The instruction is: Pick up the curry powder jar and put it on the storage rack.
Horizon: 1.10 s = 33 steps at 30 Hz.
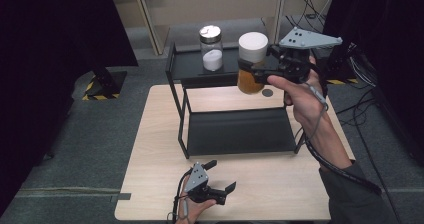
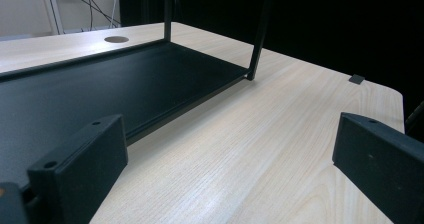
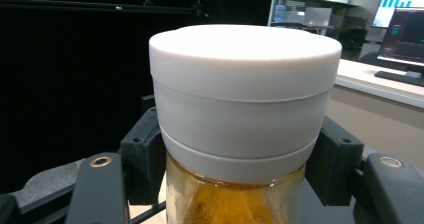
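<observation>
Left gripper (image 1: 216,180) rests low over the table (image 1: 150,149), jaws spread, empty. Right gripper (image 1: 260,69) pinches the amber jar (image 1: 250,79) below its white lid (image 1: 253,46), level with the rack's upper shelf (image 1: 190,64), presumably for shelving.

No words, brand names or numbers can be read anywhere. The jars carry no label. At the upper right of the right gripper view a monitor (image 3: 404,6) shows a bar chart, too small to read. Yellow-black hazard stripes (image 1: 95,88) mark a stand's foot at left.
</observation>
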Motion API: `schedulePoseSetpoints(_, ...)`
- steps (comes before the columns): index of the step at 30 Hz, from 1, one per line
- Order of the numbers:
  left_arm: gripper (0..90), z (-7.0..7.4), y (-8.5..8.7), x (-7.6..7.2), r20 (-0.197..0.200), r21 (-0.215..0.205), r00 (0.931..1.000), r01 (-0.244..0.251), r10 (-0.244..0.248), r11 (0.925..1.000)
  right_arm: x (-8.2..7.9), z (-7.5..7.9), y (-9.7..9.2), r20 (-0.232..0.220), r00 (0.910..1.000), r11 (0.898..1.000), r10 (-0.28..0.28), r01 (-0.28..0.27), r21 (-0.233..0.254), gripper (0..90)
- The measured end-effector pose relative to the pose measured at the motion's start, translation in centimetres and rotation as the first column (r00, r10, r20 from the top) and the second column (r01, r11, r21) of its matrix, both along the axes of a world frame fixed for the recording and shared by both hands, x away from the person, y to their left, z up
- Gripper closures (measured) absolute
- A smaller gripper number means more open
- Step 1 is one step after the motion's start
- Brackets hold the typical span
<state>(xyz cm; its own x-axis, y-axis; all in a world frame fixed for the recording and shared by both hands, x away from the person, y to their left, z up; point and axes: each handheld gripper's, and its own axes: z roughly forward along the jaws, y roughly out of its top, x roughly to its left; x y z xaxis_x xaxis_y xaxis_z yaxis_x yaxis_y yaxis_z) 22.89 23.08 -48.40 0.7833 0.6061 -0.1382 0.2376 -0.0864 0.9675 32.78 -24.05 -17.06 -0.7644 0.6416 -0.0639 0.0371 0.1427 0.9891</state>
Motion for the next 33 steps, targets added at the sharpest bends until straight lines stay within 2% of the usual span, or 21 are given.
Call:
schedulePoseSetpoints(12,0.5,0.0,0.1,0.0,-0.001,0.003,1.0,-0.001,0.001,1.0,2.0,1.0,1.7,-0.02,0.9974,0.998,-0.069,0.069,0.003,35.6)
schedulePoseSetpoints(20,0.5,0.0,0.2,0.0,0.002,-0.001,1.0,-0.006,0.006,1.0,3.5,1.2,2.8,-0.032,0.9902,0.991,-0.136,0.136,0.006,35.6)
schedulePoseSetpoints(33,0.5,0.0,0.3,0.0,0.005,-0.003,1.0,-0.004,0.004,1.0,5.2,0.5,4.2,-0.033,0.9814,0.982,-0.189,0.19,0.015,35.6)
